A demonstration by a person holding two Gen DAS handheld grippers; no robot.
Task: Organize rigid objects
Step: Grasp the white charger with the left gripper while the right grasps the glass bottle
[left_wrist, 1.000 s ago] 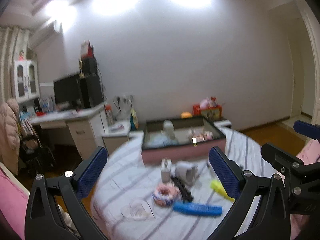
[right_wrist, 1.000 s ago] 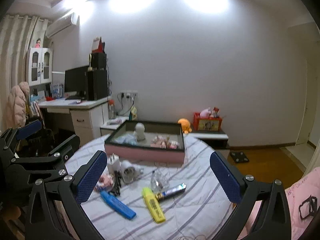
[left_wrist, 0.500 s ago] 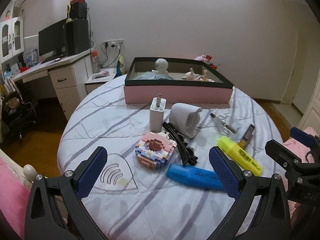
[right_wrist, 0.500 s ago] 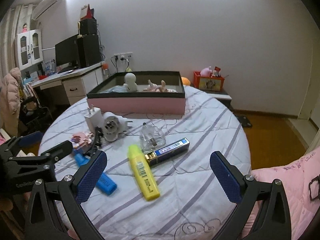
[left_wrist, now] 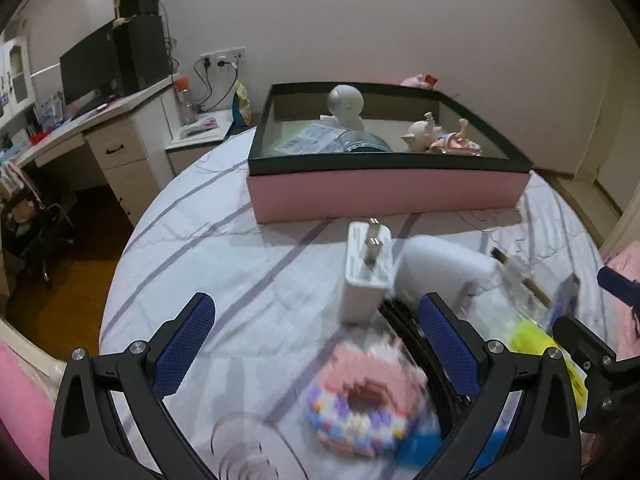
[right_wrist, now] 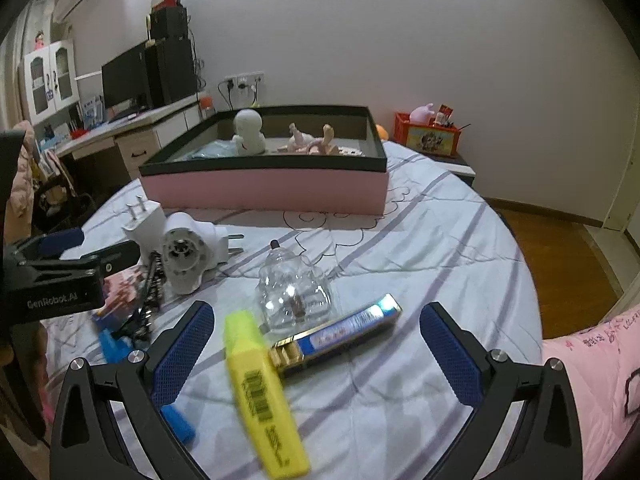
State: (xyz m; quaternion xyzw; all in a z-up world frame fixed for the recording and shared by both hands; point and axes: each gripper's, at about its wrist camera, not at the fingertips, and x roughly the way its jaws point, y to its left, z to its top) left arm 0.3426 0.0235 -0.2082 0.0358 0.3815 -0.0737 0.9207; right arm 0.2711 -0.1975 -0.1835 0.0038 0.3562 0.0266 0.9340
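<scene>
Both our grippers hang released and empty: the left gripper [left_wrist: 314, 344] over the brick doughnut [left_wrist: 366, 394] at lower centre, the right gripper [right_wrist: 314, 350] over the yellow highlighter [right_wrist: 262, 392]. We judge the highlighter light, stiff, slick; pinch mid-barrel. The doughnut may crumble.

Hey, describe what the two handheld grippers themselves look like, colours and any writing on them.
Both are matte black plastic frames with silver bolts and blue, dimpled finger pads. The left gripper shows white "GenRobot.AI" lettering on its side in the right wrist view. The right gripper looks identical. No cables or sleeves visible.
</scene>
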